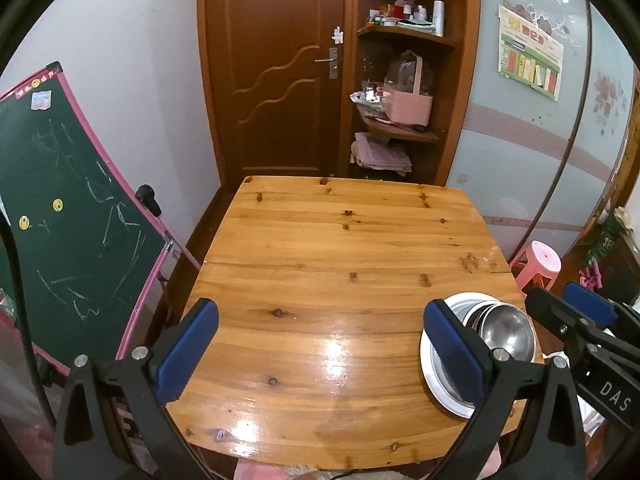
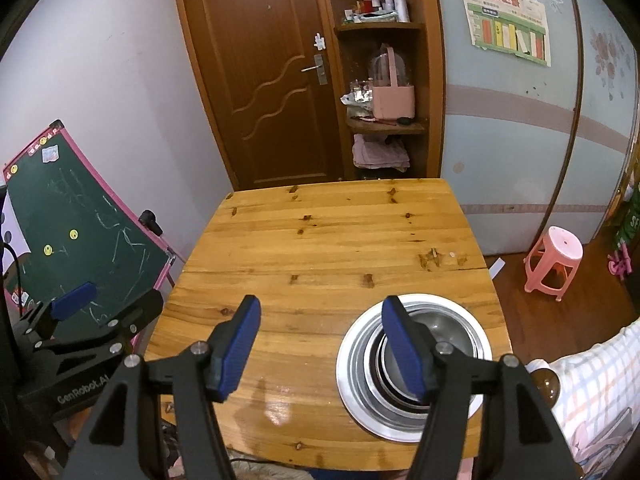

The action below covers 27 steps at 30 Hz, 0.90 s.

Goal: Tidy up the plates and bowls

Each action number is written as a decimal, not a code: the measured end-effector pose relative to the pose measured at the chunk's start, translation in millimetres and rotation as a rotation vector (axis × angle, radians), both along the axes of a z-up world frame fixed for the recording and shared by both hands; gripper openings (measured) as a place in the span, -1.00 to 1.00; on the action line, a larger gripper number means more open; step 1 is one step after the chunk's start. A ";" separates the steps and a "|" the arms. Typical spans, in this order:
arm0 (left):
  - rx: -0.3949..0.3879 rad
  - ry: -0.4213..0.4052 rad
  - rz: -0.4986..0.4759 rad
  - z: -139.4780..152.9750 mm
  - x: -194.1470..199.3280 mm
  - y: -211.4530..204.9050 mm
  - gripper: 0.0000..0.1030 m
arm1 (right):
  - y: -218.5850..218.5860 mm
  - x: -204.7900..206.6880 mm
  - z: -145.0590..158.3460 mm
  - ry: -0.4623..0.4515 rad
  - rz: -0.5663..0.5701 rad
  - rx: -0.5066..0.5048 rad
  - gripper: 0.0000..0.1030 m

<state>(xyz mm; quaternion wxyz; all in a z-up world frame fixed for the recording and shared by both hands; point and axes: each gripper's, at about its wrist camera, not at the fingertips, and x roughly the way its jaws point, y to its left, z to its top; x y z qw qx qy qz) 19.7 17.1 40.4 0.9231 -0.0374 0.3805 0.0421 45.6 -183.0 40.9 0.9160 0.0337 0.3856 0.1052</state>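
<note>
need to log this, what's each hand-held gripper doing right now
Left hand-held gripper: open, holding nothing.
Right hand-held gripper: open, holding nothing.

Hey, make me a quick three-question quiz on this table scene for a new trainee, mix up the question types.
1. True or false: the left gripper is shut on a bowl.
2. Where do the metal bowls sit? A) nested on the white plate B) spread over the wooden table C) on the pink stool
3. Fill in: the right gripper is ____.

Key: 1 false; 2 A; 3 open.
</note>
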 end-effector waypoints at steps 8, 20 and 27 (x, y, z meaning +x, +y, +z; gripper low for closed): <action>0.001 0.019 0.009 -4.1 -3.0 -0.2 0.98 | 7.5 -1.3 -1.4 0.008 0.016 -0.010 0.23; 0.009 0.025 0.013 -5.7 -4.6 0.7 0.98 | 11.5 -2.8 -1.0 0.010 -0.001 -0.025 0.23; 0.011 0.028 0.014 -7.2 -5.4 1.7 0.98 | 11.2 -3.1 -2.2 0.014 -0.003 -0.031 0.23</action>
